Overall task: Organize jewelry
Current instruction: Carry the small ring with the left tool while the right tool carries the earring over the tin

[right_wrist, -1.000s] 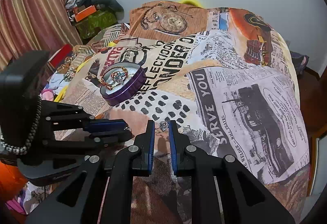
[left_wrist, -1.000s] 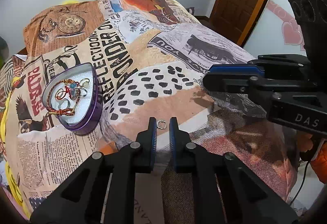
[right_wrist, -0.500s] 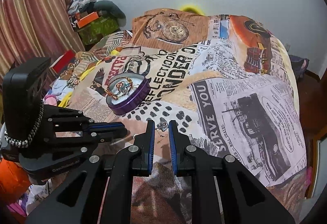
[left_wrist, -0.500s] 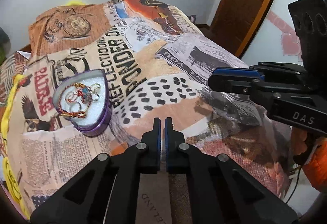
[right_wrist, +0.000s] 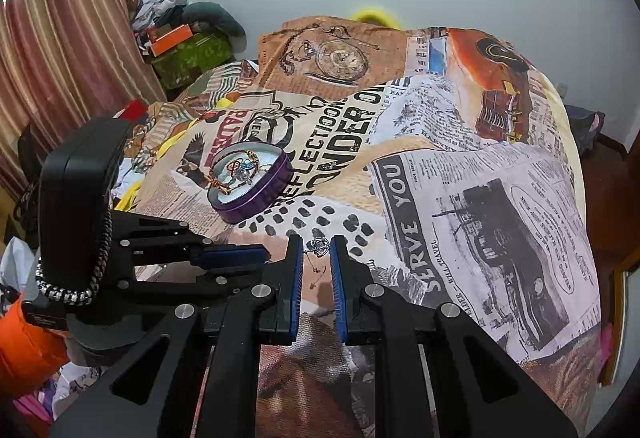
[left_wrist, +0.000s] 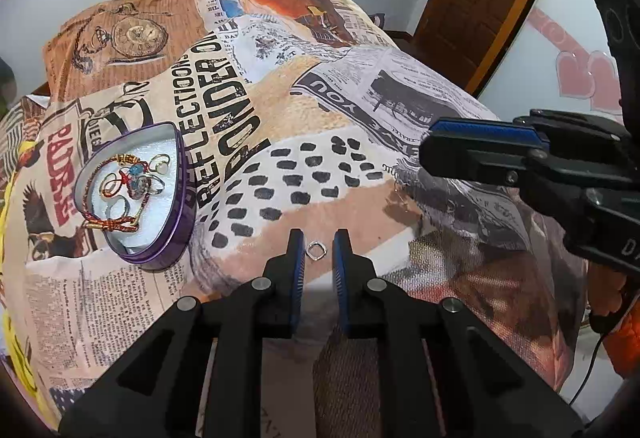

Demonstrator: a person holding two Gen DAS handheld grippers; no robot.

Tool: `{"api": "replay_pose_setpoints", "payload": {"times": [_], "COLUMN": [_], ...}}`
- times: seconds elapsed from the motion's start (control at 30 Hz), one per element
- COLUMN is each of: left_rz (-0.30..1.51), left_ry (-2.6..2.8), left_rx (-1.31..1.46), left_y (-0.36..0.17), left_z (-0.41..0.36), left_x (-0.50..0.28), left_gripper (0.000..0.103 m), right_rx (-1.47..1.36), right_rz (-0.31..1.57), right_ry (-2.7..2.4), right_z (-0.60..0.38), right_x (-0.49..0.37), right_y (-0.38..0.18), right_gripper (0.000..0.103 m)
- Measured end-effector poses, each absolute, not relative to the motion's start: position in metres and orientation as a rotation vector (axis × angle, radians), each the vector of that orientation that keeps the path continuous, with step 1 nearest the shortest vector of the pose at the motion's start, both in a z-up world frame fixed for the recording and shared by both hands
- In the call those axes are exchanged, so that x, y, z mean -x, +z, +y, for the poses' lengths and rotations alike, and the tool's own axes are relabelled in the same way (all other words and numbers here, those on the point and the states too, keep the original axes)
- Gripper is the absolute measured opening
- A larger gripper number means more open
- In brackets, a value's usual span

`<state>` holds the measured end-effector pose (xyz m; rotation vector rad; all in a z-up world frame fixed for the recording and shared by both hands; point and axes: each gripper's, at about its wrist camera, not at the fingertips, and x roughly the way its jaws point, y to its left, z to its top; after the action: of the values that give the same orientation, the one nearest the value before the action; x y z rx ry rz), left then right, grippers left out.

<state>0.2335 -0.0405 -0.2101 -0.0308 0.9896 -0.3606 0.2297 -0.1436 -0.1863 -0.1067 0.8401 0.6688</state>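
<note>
Jewelry here is spread over a bed (left_wrist: 360, 110) with a newspaper-print cover. Biggest piece of the setup is the purple heart-shaped tin (left_wrist: 182, 198), already holding a red cord bracelet (left_wrist: 116, 226) and a few rings, sitting off toward the left tongs' side.

Left tongs (left_wrist: 319, 248): jaws have just been opening and stand a narrow gap apart, with the small silver ring (left_wrist: 315, 250) lying on the cover between the tips, pads not pressing it as far as I can see.

Right tongs (right_wrist: 314, 248): also only slightly parted, hovering over a thin chain with a pendant (right_wrist: 319, 245), nothing gripped.

My take for the ring: drop the tips flat onto the fabric either side of it, close slowly so it doesn't flip away, lift straight, then over to the tin.
</note>
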Motion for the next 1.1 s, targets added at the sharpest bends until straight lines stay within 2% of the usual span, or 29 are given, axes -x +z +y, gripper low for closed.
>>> {"api": "replay_pose_setpoints", "payload": {"times": [0.07, 0.1, 0.4, 1.1], "left_rz": [0.996, 0.996, 0.947, 0.767], "left_ry": [-0.366, -0.364, -0.332, -0.126], "left_rx": [0.049, 0.053, 0.066, 0.143], "left_y": [-0.212, -0.212, -0.203, -0.145], "left_z": [-0.039, -0.038, -0.026, 0.075], "left_x": [-0.236, -0.236, -0.229, -0.217], "left_gripper": [0.013, 0.009, 0.009, 0.009], "right_rx": [0.106, 0.105, 0.103, 0.106], "right_rz": [0.842, 0.843, 0.831, 0.741], "right_ry": [0.669, 0.67, 0.679, 0.771], "right_z": [-0.144, -0.143, -0.137, -0.073], "right_x": [-0.23, -0.23, -0.231, -0.245], "right_y": [-0.188, -0.188, -0.184, -0.151], "right_gripper": [0.012, 0.012, 0.012, 0.012]}}
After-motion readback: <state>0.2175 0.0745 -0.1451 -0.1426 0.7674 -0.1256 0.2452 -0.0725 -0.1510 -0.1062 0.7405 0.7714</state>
